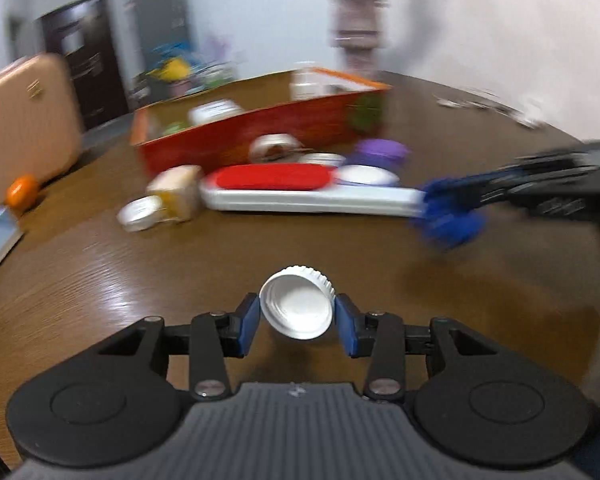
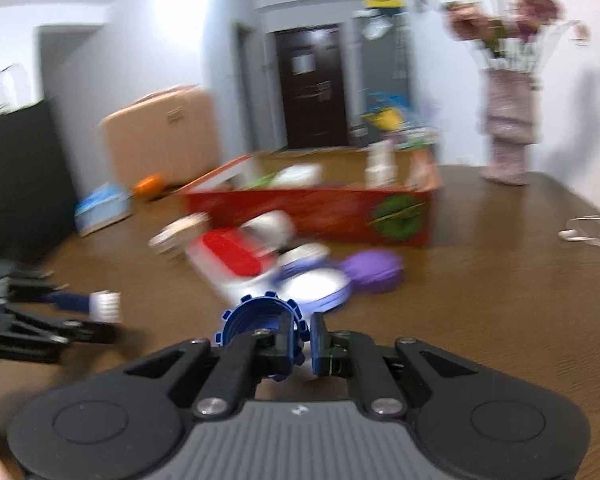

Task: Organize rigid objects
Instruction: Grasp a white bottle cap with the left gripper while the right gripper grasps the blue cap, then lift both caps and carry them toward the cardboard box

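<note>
**Both grippers loaded, one cap each**

My left gripper (image 1: 296, 314) is clamped on a white screw cap (image 1: 297, 304), its blue pads pressing the ribbed rim from either side, the hollow underside facing my camera. The cap hangs clear of the brown table (image 1: 140, 272).

My right gripper (image 2: 305, 346) is pinched on the wall of a blue notched cap (image 2: 260, 316), one pad inside the ring and one outside.

Ahead of both grippers, blurred, a white tray (image 1: 312, 200) carrying a red lid (image 1: 270, 177) lies on the table, with a purple lid (image 2: 374, 272) and a white round lid (image 2: 318, 286) beside it. Beyond these stands a red cardboard box (image 2: 312, 210) with several containers inside. Farther off to the left sit an orange (image 1: 22, 192) and a pinkish suitcase (image 1: 24, 120).
</note>
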{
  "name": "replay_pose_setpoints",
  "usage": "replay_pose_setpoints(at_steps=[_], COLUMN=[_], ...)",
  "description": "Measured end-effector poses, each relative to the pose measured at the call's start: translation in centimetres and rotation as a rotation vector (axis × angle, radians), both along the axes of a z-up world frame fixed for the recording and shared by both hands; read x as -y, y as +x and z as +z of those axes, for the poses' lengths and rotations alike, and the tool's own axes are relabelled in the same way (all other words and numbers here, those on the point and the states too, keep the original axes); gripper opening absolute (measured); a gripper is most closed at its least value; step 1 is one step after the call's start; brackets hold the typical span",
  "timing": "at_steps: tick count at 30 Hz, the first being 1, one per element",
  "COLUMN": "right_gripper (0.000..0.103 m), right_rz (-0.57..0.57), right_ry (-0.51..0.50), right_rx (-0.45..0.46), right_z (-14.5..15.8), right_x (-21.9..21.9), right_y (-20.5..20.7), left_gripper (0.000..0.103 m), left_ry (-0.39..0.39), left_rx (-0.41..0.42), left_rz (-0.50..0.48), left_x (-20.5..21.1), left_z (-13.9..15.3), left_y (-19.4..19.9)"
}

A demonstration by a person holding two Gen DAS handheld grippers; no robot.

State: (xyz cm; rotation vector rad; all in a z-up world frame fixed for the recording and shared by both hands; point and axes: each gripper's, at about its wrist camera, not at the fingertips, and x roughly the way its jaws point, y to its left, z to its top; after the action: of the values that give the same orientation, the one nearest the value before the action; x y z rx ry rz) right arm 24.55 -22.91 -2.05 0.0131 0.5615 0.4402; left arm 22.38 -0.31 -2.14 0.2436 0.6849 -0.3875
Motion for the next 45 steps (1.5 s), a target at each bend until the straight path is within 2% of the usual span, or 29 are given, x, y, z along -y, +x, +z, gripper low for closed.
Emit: replay_pose_setpoints(at_steps=[3,6,12,13,14,15,17,20,23,29,31,37,41,45], right_gripper=[0.008,0.009,0.017,0.021,0.033,0.052,0.065,0.063,0.063,0.062,0.053,0.053,0.053,0.053], right_rz=[0.071,0.099,0.068,0.066,0.070,0.074,0.094,0.134,0.144,0.161,0.166,0.180,0.157,0.105], right_ry=[-0.031,-0.035,-0.013,-0.004,0.007,0.014,0.015,0.008,-0.029,-0.067,-0.086,-0.073,-0.013,-0.035], right_rx=[-0.039,-0.056,-0.030,-0.020,-0.010,-0.002,0.009,0.020,0.012,0.011,0.005,-0.007,0.039,0.138], right_z=[-1.2,-1.8,-1.4,-1.2,-1.0,-0.8,-0.6,-0.9,-1.5,-2.1,-2.2,-2.0,0.4,4.2], right_x=[-2.2,-3.1,-2.2,-1.8,-1.6,-1.5,-1.5,-2.1,-3.0,-4.9,-5.4,-5.5,-3.7,-2.0], right_y=[-1.0,-1.7,-2.6,-2.9,-3.2,-3.5,-4.2,-4.9,-5.0,-4.4,-4.0,-3.1,-1.6,3.1], left_gripper=[0.041,0.041,0.050,0.052,0.054,0.056,0.058,0.057,0.041,0.041,0.041,0.041,0.041,0.041], left_ry=[0.021,0.041,0.020,0.016,0.008,-0.004,-0.030,-0.051,-0.057,-0.077,-0.088,-0.124,-0.192,-0.219], left_rx=[-0.017,-0.008,-0.018,-0.019,-0.022,-0.027,-0.037,-0.041,-0.031,-0.028,-0.025,0.017,0.045,0.060], left_rz=[-0.052,-0.045,-0.022,-0.016,-0.010,0.001,0.015,0.025,0.015,0.040,0.057,0.067,0.057,0.084], left_x=[2.0,2.9,2.6,2.6,2.5,2.2,1.8,1.3,1.1,0.2,-0.3,-1.0,-1.5,-1.4], left_z=[-1.0,-1.4,-1.6,-1.5,-1.6,-1.7,-1.8,-1.9,-1.9,-2.0,-1.8,0.1,3.2,6.6], left_y=[-1.4,-1.7,-1.2,-1.2,-1.2,-1.0,-0.8,-0.4,-0.2,-0.3,-0.5,0.7,4.5,11.5])
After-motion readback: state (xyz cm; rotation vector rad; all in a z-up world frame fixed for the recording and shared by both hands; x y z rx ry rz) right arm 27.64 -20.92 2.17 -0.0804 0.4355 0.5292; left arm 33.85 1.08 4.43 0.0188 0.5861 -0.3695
